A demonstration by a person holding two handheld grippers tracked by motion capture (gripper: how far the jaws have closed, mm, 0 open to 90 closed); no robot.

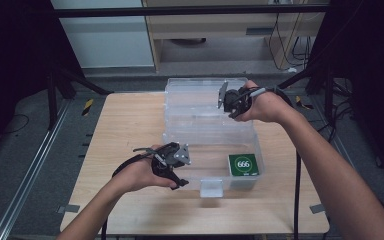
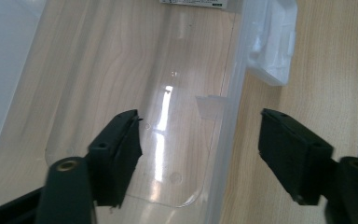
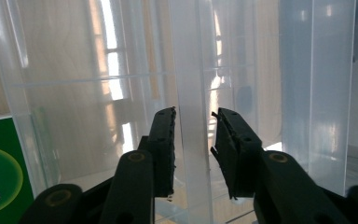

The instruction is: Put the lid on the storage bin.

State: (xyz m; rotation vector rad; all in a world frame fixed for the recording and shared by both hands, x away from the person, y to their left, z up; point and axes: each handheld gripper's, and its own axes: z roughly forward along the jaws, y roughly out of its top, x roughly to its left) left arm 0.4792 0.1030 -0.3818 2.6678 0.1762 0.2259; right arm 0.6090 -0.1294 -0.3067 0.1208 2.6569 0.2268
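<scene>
While the box sits open on the table, a green card lies inside. L gripper spread astride its front wall; R gripper seems nearly pinching the lid edge.

Clear plastic storage box: transparent, smooth, glossy, with window glare on its base in the left gripper view. Its latch is milkier, translucent white plastic, moulded, soft sheen. The upright wall edge looks frosted, semi-clear, smooth. Tabletop: light wood with visible grain, matt, satin at most. Green card pack inside the box: printed paper or card, slightly glossy face, white print. Left gripper and right gripper: black matt plastic jaws, pads with a rough-cut edge, brass-coloured metal inserts at the pivots. Grey plate on the left gripper: dull, flat finish.
</scene>
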